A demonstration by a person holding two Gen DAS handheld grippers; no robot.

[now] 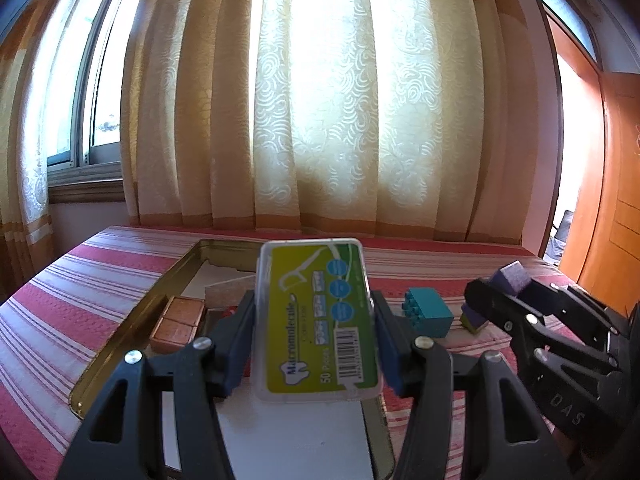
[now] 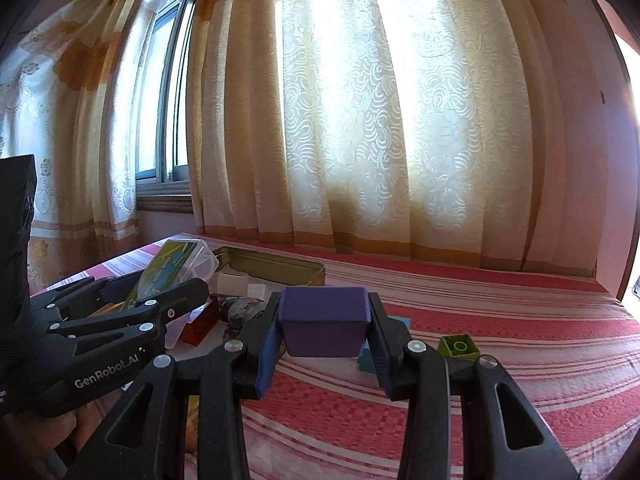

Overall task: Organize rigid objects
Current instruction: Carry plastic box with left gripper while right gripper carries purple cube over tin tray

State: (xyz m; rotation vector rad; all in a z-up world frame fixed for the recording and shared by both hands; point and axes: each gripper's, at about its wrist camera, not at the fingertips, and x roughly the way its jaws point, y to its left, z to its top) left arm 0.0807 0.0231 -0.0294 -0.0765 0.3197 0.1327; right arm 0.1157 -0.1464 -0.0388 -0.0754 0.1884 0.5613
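Note:
My left gripper [image 1: 316,320] is shut on a clear floss-pick box with a green label [image 1: 316,320], held above the gold metal tin [image 1: 132,332]. It also shows in the right wrist view [image 2: 168,272]. My right gripper [image 2: 324,328] is shut on a purple block [image 2: 324,326], held above the striped cloth. In the left wrist view the right gripper [image 1: 504,284] and its purple block [image 1: 514,276] are at the right. A teal brick [image 1: 428,312] lies between the grippers. A green brick [image 2: 460,346] lies to the right.
The tin holds brown blocks [image 1: 176,324] and white paper [image 1: 224,276]; a red piece [image 2: 200,322] and white cubes [image 2: 234,282] show there too. A red-striped cloth [image 2: 520,320] covers the table. Curtains [image 1: 320,100] hang behind; a wooden door [image 1: 616,200] stands at the right.

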